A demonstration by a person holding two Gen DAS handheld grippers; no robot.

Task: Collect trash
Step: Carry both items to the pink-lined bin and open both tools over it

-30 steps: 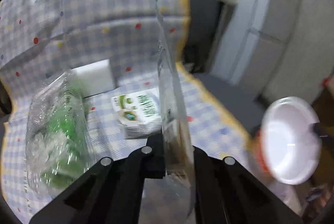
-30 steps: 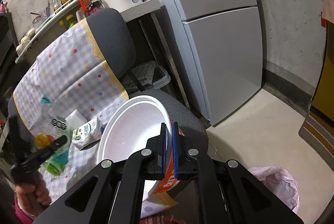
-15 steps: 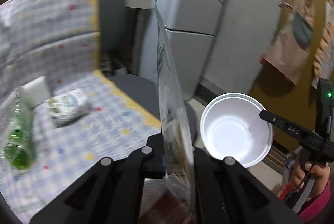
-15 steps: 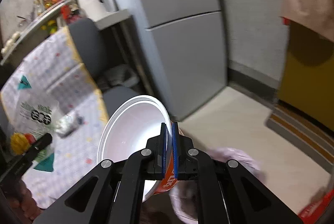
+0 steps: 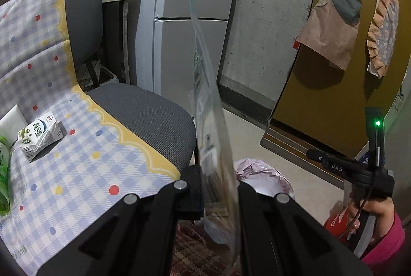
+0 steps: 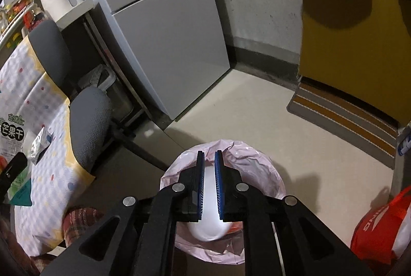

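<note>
On the floor by the fridge [image 6: 164,26], the lined bin [image 6: 272,173] sits under the right gripper [image 6: 209,183], whose fingers have just parted; the bowl [image 6: 208,227] drops inside. The left gripper [image 5: 218,188] pinches a wrapper [image 5: 205,85] upright, beside the bin.

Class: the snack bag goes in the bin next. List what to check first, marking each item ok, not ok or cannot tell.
1. Left gripper shut on the snack bag: ok.
2. Right gripper clear of the white bowl: ok. Its fingers have just been opening and nothing is pinched between them.
3. Bowl within the mouth of the bin: ok.
4. Snack bag directly above the bin: cannot tell.
5. Chair cleared of trash: not ok. The milk carton and green bottle lie there.
</note>
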